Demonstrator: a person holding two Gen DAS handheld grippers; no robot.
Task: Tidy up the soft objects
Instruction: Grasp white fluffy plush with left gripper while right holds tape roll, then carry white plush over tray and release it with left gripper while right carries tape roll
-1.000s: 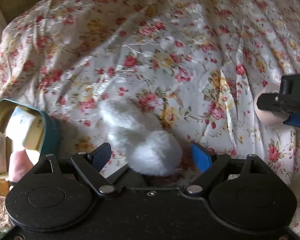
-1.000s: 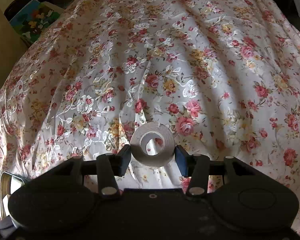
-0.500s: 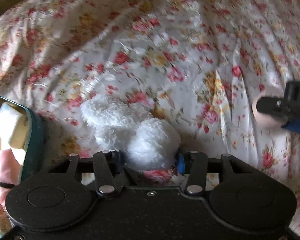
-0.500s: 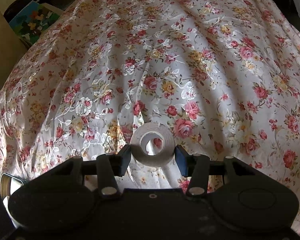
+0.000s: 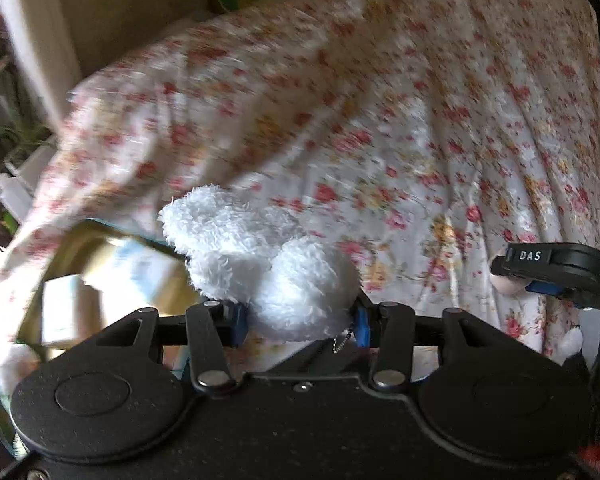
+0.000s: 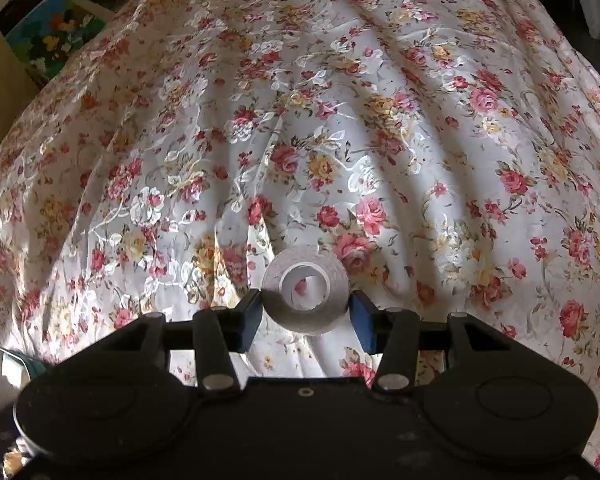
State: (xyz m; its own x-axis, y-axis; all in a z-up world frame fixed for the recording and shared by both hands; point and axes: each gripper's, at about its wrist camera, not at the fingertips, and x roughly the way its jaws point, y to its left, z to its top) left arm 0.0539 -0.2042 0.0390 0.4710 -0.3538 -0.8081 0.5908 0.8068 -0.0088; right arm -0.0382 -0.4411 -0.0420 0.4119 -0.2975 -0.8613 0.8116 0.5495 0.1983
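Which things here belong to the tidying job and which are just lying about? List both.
Job:
- white plush toy, gripped by the left claw
- tape roll, gripped by the right claw
- container holding soft items

Lying about:
- floral sheet
- colourful box

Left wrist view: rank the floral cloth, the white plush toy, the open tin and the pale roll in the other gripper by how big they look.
1. floral cloth, fills most of the frame.
2. white plush toy and open tin: look similar; the tin is blurred and partly hidden, the toy nearer the camera, so unranked.
3. pale roll, mostly hidden.
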